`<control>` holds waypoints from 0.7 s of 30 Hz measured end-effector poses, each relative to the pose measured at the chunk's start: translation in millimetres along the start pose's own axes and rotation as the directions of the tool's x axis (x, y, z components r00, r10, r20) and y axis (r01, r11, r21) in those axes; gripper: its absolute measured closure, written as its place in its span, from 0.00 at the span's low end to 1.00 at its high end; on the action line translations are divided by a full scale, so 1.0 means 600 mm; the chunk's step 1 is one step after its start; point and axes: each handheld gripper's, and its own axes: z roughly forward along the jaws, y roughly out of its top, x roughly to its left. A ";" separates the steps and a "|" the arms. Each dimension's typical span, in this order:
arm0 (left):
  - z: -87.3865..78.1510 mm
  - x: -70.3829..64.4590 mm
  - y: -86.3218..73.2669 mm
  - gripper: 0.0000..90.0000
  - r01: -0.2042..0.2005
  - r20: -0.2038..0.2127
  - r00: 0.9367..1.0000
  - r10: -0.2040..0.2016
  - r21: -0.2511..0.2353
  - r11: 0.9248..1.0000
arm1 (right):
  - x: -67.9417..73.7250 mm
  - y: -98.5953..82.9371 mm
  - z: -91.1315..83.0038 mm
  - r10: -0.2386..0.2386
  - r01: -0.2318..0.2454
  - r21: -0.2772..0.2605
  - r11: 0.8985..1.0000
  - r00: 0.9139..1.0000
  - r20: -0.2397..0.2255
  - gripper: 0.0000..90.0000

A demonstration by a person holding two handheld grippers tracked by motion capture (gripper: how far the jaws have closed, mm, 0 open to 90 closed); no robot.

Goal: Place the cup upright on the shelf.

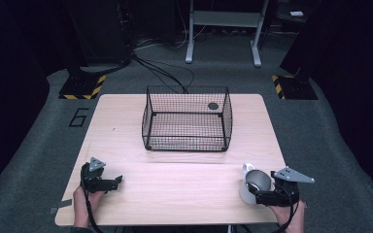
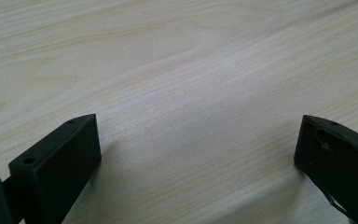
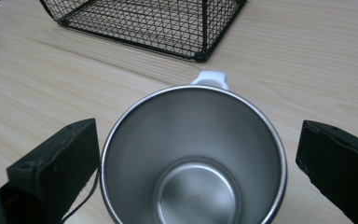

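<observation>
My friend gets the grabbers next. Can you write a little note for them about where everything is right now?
Left gripper: open, holds nothing, low over the table at the near left.
Right gripper: open, jaws on either side of the steel cup, not closed on it.
The cup stands upright at the near right, empty, handle pointing toward the wire basket.
Done: gripper lined up on the cup.
Left: probably close, lift, and put the cup in the basket.
</observation>
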 end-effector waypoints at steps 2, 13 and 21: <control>0.000 0.000 0.000 0.00 0.000 0.000 1.000 0.000 0.000 1.000 | 0.003 -0.001 0.002 -0.007 0.008 0.003 1.000 1.000 -0.004 0.00; 0.000 0.000 0.000 0.00 0.000 0.000 1.000 0.000 0.000 1.000 | 0.008 -0.009 0.016 -0.012 0.012 0.033 0.999 1.000 0.000 0.00; 0.000 0.000 0.000 0.00 0.000 -0.001 1.000 0.000 -0.001 1.000 | 0.013 -0.011 0.026 -0.022 0.021 0.060 0.998 0.999 0.025 0.00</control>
